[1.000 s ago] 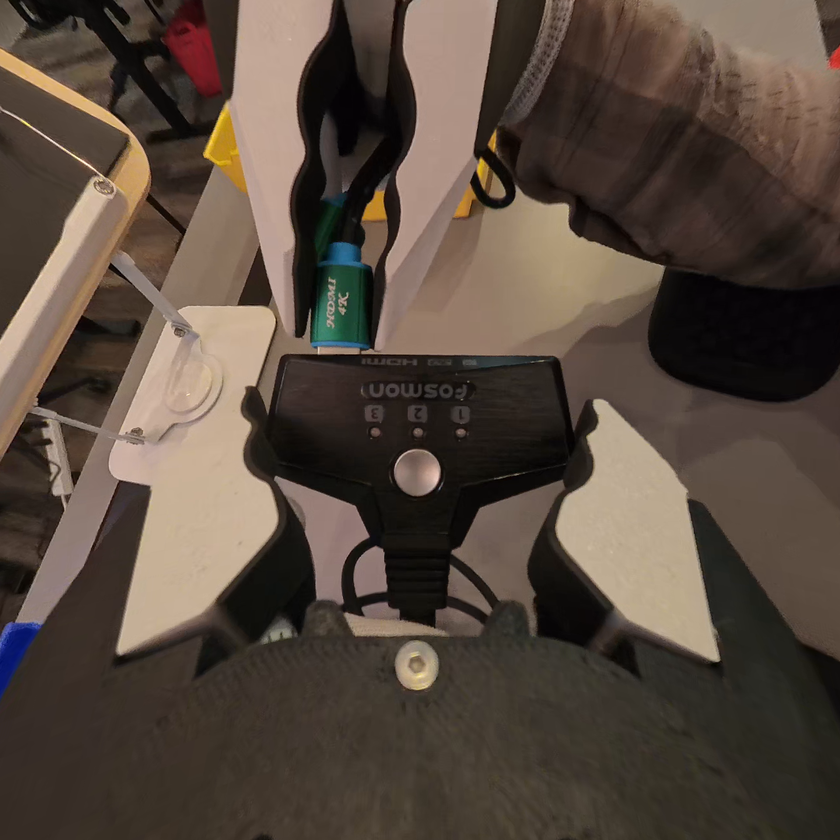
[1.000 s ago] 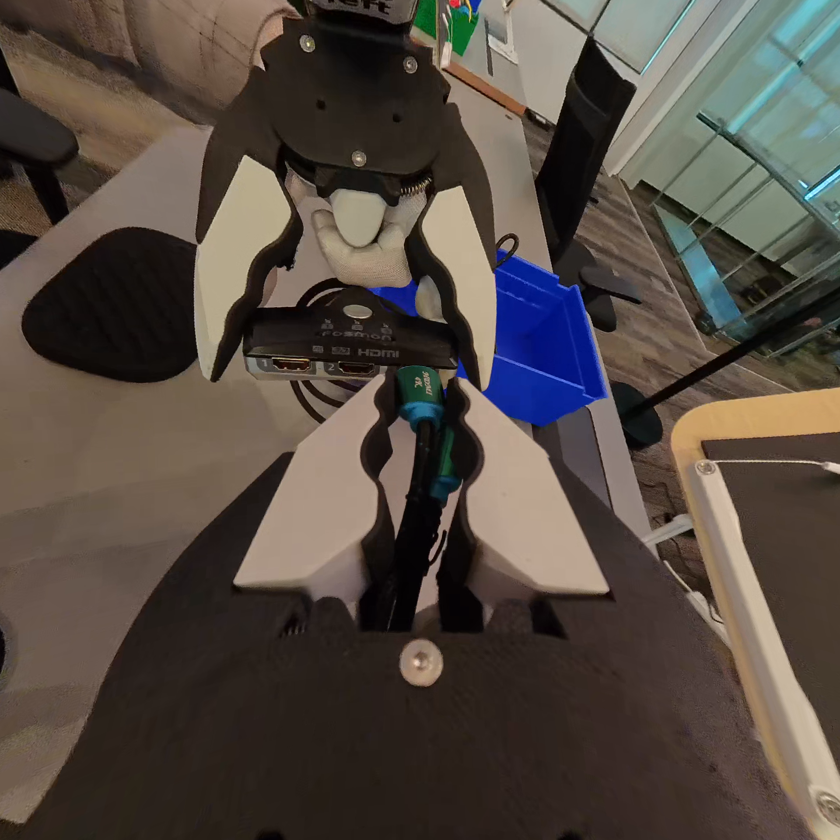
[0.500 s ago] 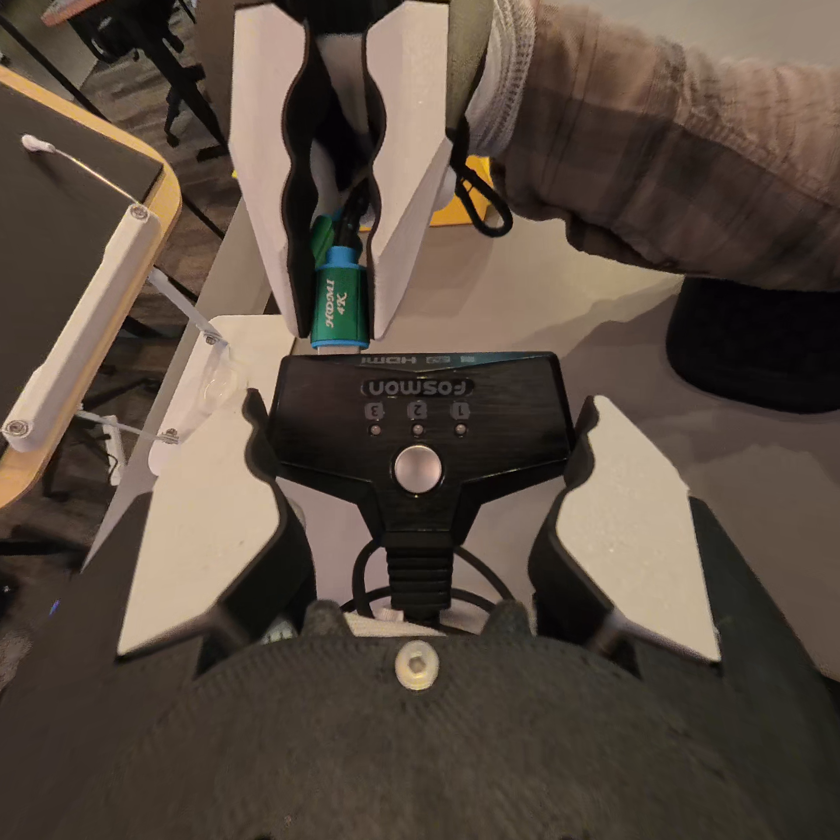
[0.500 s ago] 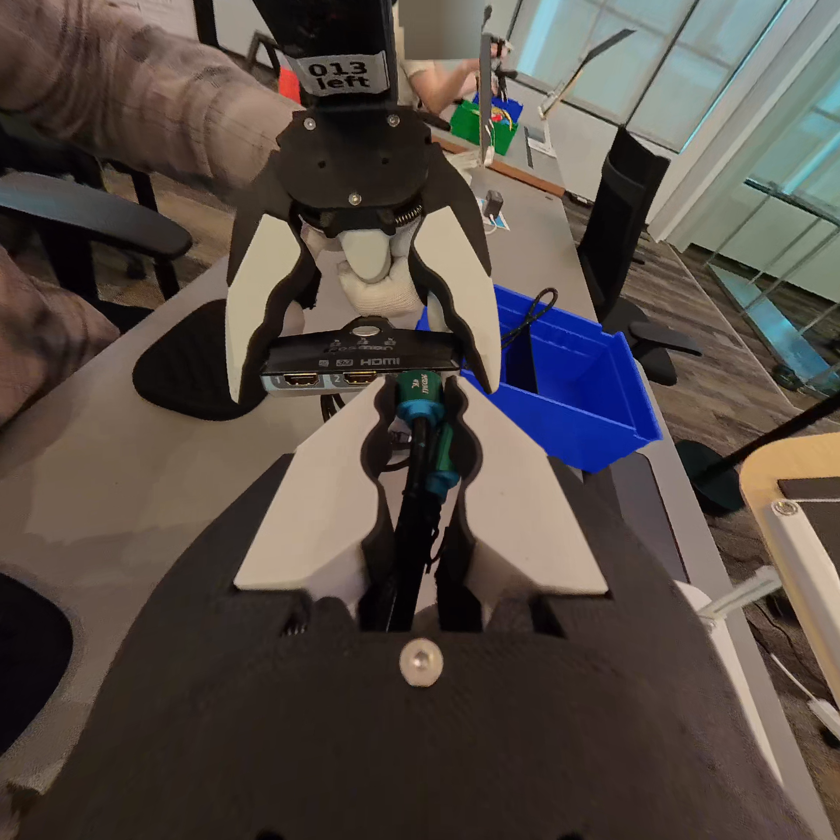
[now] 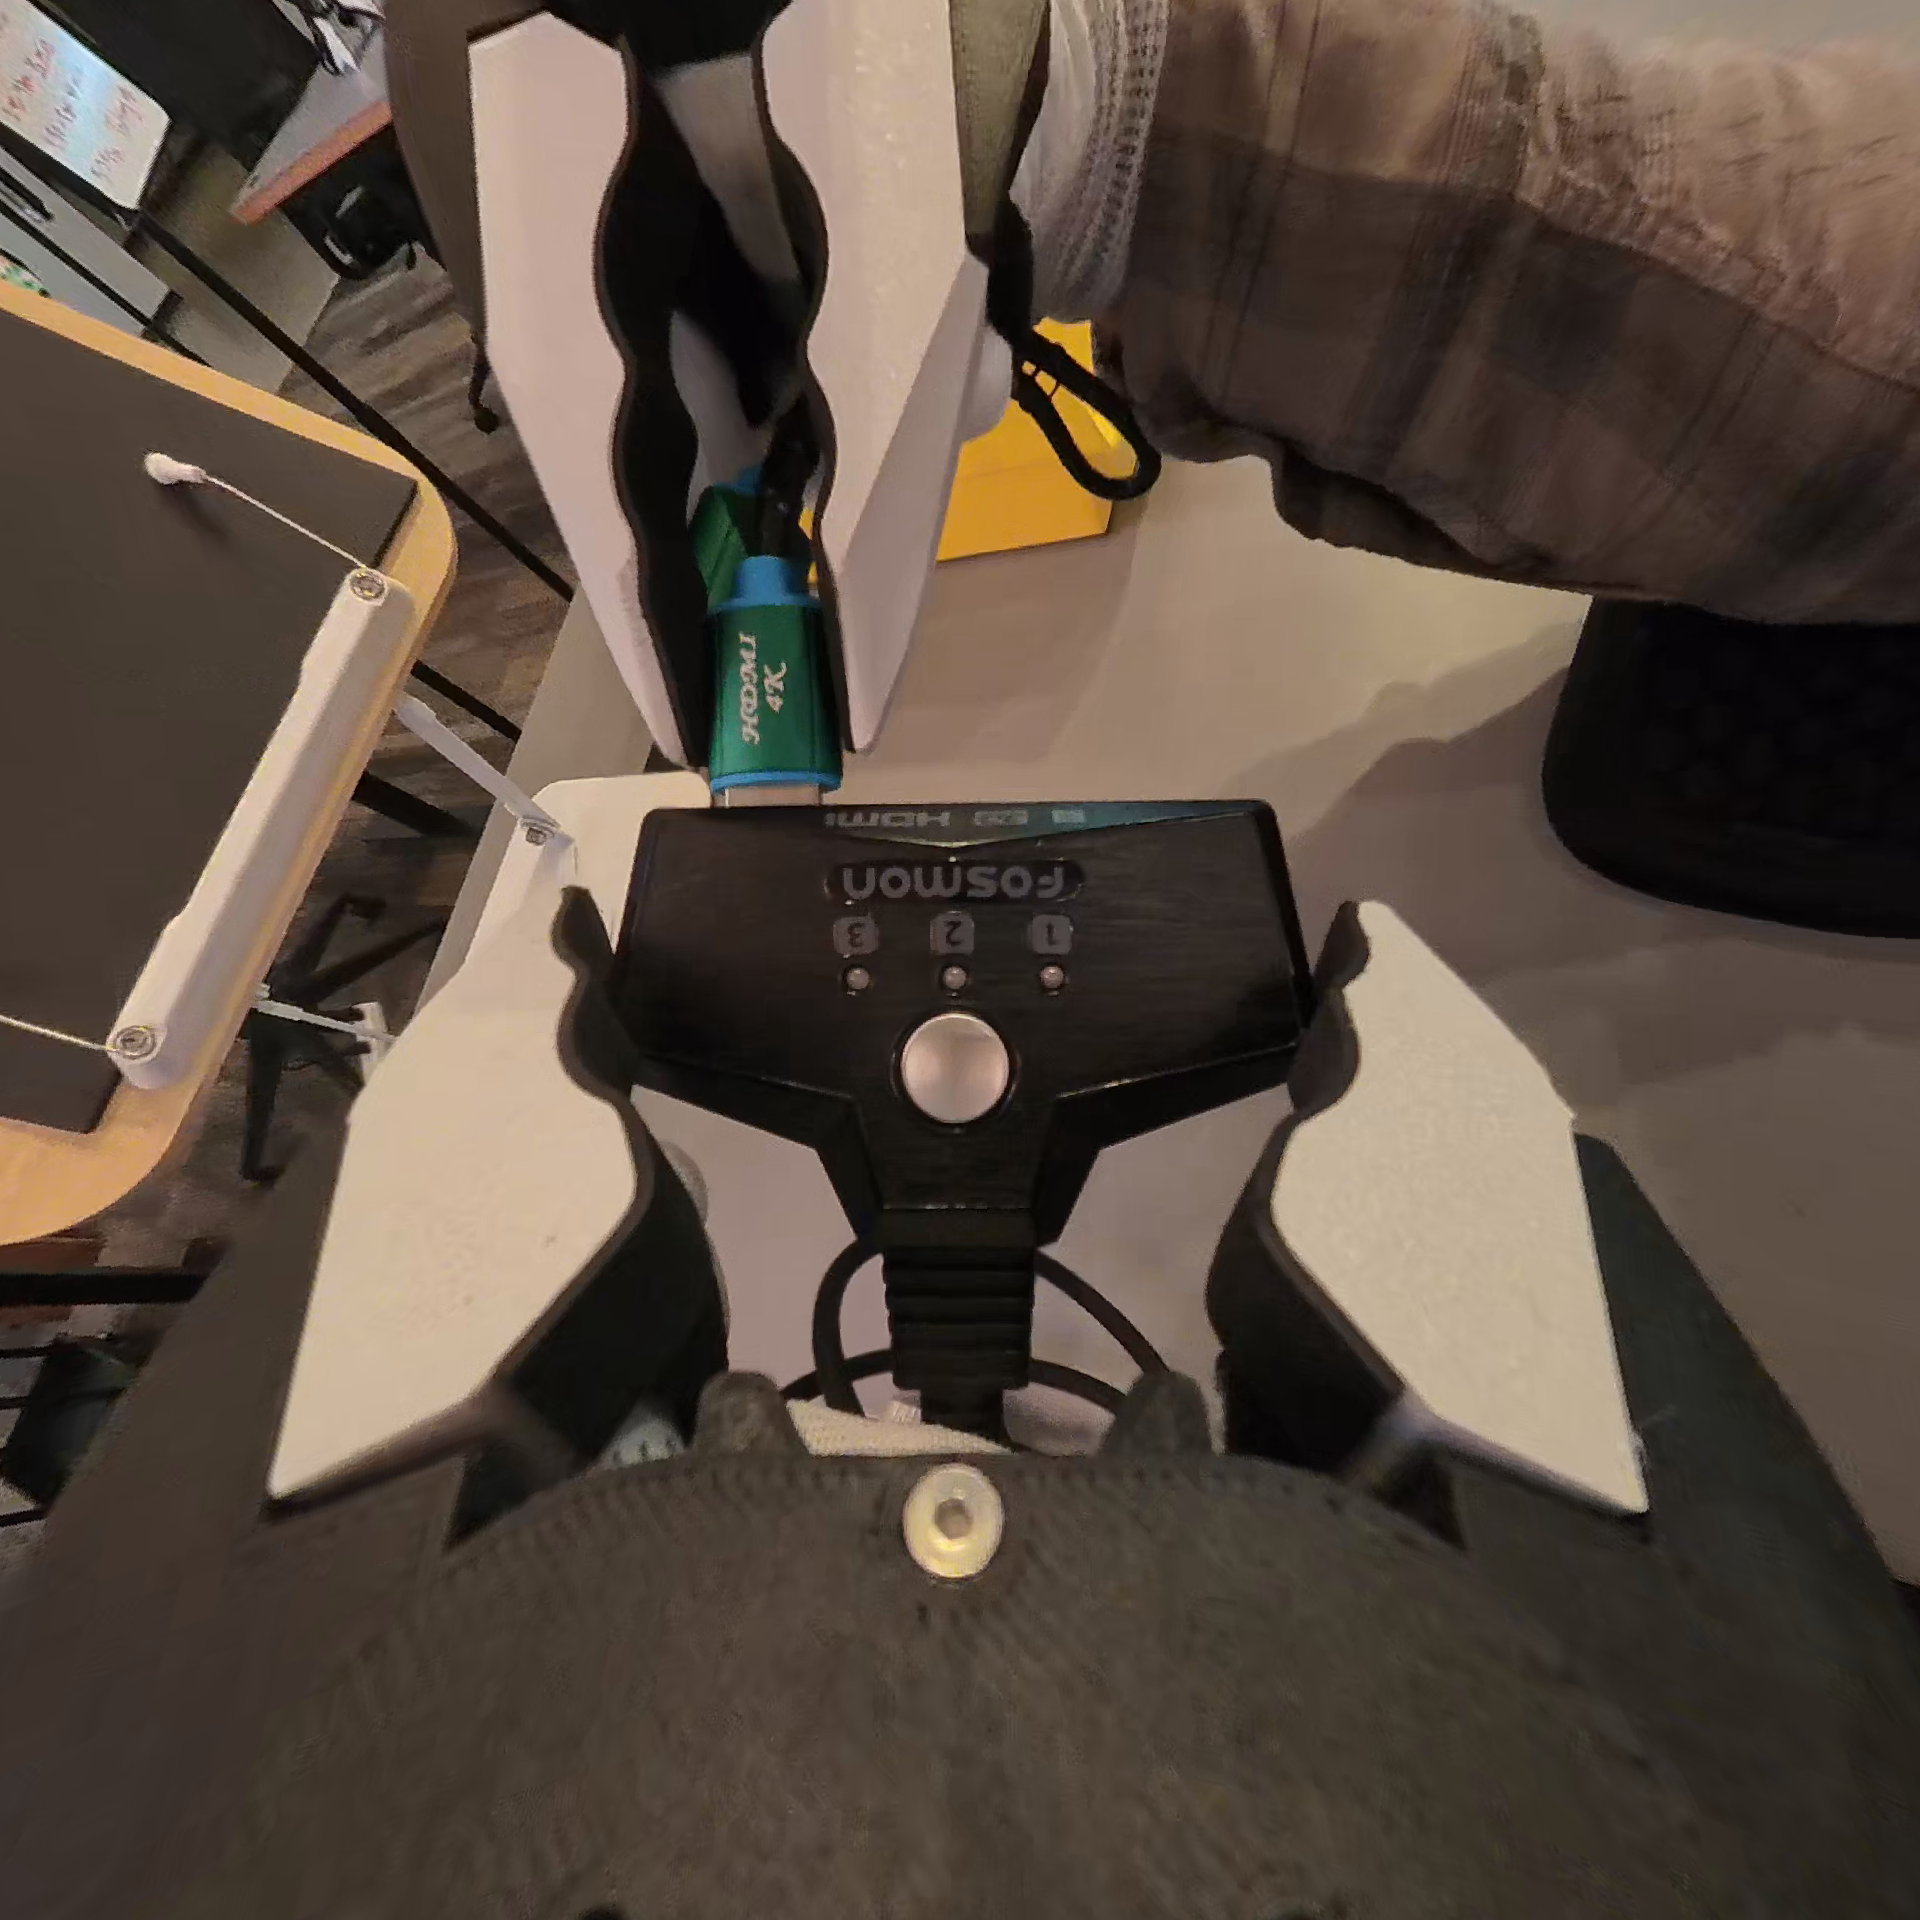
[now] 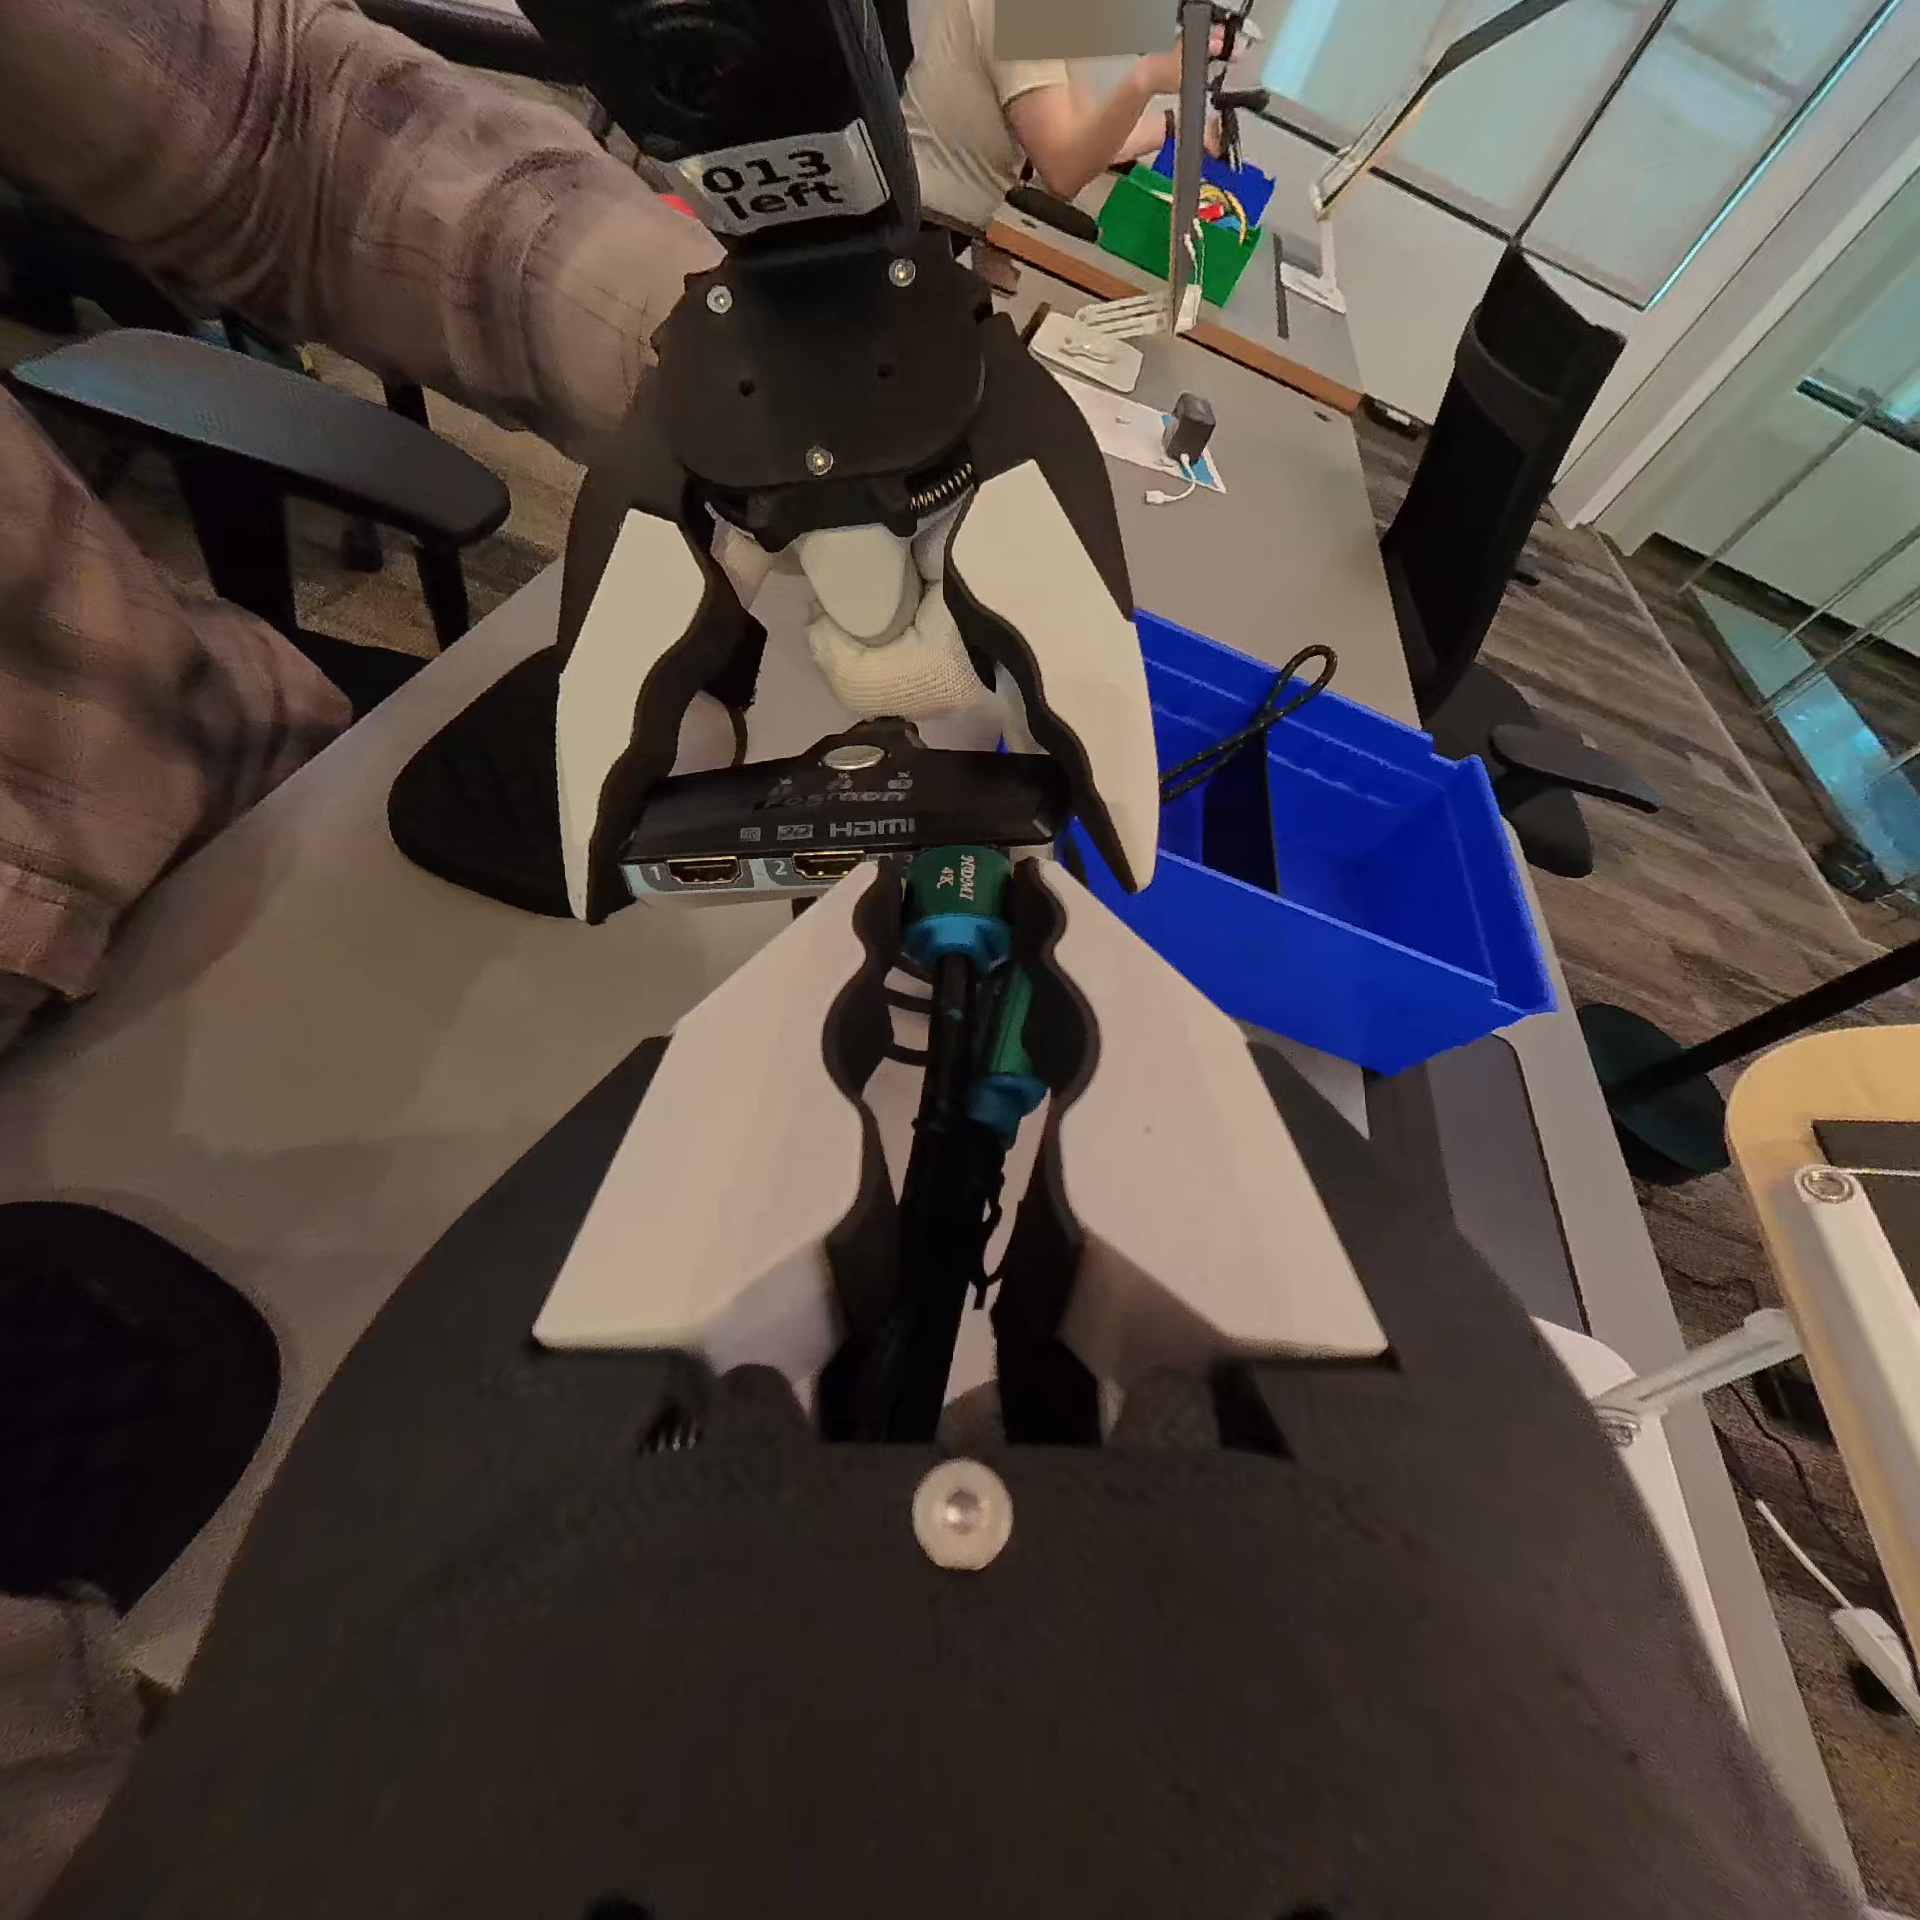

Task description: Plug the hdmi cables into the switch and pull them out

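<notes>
My left gripper (image 5: 956,935) is shut on the black HDMI switch (image 5: 956,997), holding it by its two sides above the grey table (image 5: 1351,727). The switch's own cable (image 5: 956,1309) runs back between the fingers. My right gripper (image 6: 951,883) is shut on a green HDMI plug (image 6: 951,878) with a blue collar. The plug's metal tip meets the switch (image 6: 831,805) at its third port, and a short silver strip shows between them (image 5: 764,795). The two other ports (image 6: 707,871) are empty. A second green plug (image 6: 1003,1039) lies farther back between the right jaws.
A blue bin (image 6: 1351,883) stands right of the switch, a yellow bin (image 5: 1018,499) behind the right gripper. Black pads (image 5: 1745,769) (image 6: 488,790) lie on the table. A wood-edged side table (image 5: 208,623) stands at the left. A sleeve (image 5: 1507,312) reaches across; another person (image 6: 997,94) sits far back. Tip to tip, the grippers are about 4 cm apart.
Both grippers have moved together, so the background has shifted in both views. The green plug stays at the third port, and both grips are unchanged.
</notes>
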A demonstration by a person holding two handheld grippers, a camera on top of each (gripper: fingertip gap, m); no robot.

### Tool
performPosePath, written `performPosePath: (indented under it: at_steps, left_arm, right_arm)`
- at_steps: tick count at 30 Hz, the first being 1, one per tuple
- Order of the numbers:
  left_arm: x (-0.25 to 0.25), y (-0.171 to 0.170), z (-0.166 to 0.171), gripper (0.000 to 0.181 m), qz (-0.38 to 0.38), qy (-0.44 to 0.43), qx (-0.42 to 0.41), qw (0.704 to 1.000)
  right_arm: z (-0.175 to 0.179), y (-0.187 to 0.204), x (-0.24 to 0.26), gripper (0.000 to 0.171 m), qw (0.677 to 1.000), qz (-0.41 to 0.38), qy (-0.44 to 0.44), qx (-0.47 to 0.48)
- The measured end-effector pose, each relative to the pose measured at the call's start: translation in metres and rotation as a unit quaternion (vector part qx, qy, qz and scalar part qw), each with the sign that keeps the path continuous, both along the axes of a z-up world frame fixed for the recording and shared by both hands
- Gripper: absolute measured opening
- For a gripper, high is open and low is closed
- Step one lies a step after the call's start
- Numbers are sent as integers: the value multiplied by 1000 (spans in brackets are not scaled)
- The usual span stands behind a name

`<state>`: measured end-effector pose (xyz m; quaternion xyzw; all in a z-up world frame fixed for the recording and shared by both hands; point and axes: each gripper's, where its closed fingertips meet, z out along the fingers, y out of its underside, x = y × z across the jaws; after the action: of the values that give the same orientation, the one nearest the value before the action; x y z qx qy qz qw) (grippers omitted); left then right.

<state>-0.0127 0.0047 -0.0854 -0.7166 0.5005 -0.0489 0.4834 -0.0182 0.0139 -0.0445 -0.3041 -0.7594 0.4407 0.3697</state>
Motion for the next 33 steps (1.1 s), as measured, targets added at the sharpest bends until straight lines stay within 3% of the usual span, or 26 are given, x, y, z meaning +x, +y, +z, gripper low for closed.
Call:
performPosePath:
  at_steps: [8, 11, 13, 15, 18, 25, 33]
  left_arm:
    - [-6, 0, 1, 124, 14, -69, -22, 997]
    - [-10, -1, -3, 125, 27, -20, -3, 999]
    - [-38, -3, -15, 124, 60, 14, 2, 998]
    - [-38, -13, -14, 124, 57, 12, -7, 998]
    - [-29, -10, -15, 124, 45, 52, -6, 998]
    - [-16, 21, -1, 124, -3, 46, -44, 998]
    - [22, 66, -50, 124, -62, 25, -111, 992]
  right_arm:
    - [1, 2, -11, 19, 998, -42, -9, 42]
    - [2, 0, -5, 19, 1000, -15, 0, 11]
    - [31, 6, 22, 19, 997, 8, 71, -40]
    - [37, 30, 41, 18, 995, -42, 87, -40]
    - [36, 30, 30, 19, 994, -54, 83, -35]
    - [67, 23, 33, 18, 987, -74, 146, -3]
    - [82, 44, 42, 18, 974, -96, 199, -39]
